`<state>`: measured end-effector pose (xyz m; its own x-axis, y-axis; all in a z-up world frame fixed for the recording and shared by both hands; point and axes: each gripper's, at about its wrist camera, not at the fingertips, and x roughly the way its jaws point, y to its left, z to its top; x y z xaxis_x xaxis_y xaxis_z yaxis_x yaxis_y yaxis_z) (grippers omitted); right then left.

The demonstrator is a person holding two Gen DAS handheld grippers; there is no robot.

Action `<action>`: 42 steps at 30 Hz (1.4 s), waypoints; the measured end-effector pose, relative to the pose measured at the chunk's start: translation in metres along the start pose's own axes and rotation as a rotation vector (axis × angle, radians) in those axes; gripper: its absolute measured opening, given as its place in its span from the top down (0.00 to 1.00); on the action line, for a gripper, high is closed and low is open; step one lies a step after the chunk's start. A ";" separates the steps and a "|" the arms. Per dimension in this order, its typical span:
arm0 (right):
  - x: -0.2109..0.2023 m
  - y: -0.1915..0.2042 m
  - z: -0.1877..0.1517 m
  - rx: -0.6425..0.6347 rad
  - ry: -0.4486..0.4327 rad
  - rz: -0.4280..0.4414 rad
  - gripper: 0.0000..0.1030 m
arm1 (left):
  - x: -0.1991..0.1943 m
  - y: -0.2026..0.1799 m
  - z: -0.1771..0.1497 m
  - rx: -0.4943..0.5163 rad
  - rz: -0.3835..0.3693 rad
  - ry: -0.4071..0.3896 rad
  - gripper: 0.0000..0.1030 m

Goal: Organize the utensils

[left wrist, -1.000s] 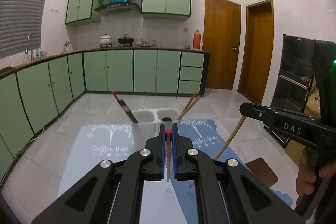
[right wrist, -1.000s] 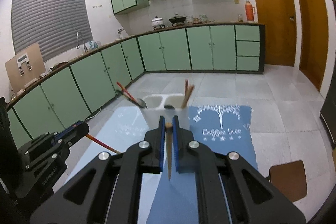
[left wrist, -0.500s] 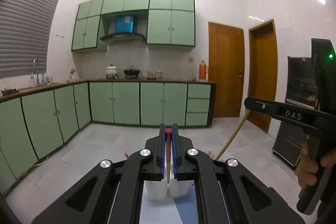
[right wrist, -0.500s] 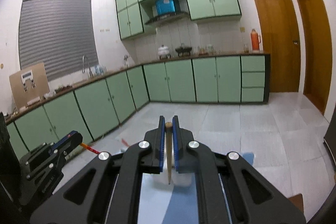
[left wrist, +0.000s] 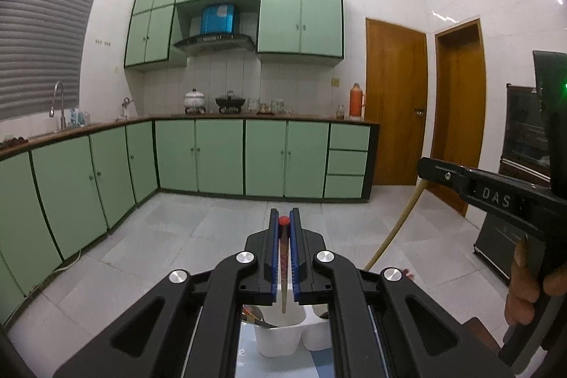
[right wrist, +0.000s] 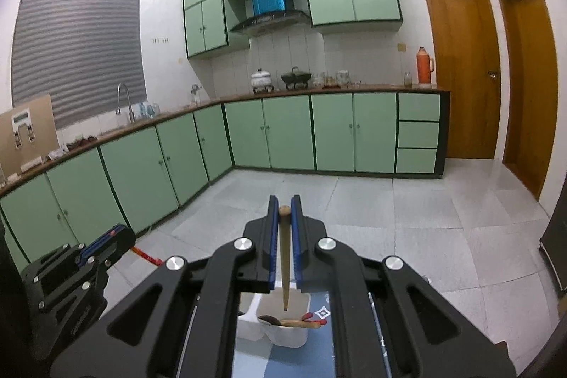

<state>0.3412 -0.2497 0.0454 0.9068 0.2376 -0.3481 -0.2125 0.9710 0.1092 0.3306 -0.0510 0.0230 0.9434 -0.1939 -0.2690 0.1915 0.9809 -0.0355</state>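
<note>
In the left wrist view my left gripper (left wrist: 283,213) is shut on a red-tipped chopstick (left wrist: 283,271) that hangs down between the blue pads. Its lower end hovers over a white two-compartment holder (left wrist: 280,342). My right gripper (right wrist: 284,201) is shut on a plain wooden chopstick (right wrist: 284,257), whose tip hangs just above the same holder (right wrist: 273,335). Inside lie red-tipped chopsticks (right wrist: 312,321) and a dark spoon (right wrist: 269,319). Each gripper shows in the other's view: the right gripper (left wrist: 430,165) with its chopstick (left wrist: 393,229), the left gripper (right wrist: 117,232) with its red chopstick (right wrist: 145,255).
The holder stands on a blue mat (right wrist: 301,364). A person's hand (left wrist: 531,289) grips the right tool. Green kitchen cabinets (left wrist: 219,158) line the far wall and left side. Wooden doors (left wrist: 393,101) and a dark cabinet (left wrist: 524,137) stand at the right.
Both grippers have risen and moved forward with their chopsticks. The holder and mat have slid from mid-frame to the bottom, under the fingers. Both grips stay the same.
</note>
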 end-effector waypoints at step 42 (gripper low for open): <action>-0.086 -0.020 -0.083 0.100 0.048 -0.062 0.14 | -0.059 0.021 -0.051 -0.077 0.000 0.136 0.36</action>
<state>0.2372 -0.2873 -0.0047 0.8982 0.1807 -0.4006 -0.1174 0.9771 0.1774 0.2653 -0.0183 -0.0107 0.8969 -0.1948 -0.3970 0.1651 0.9803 -0.1080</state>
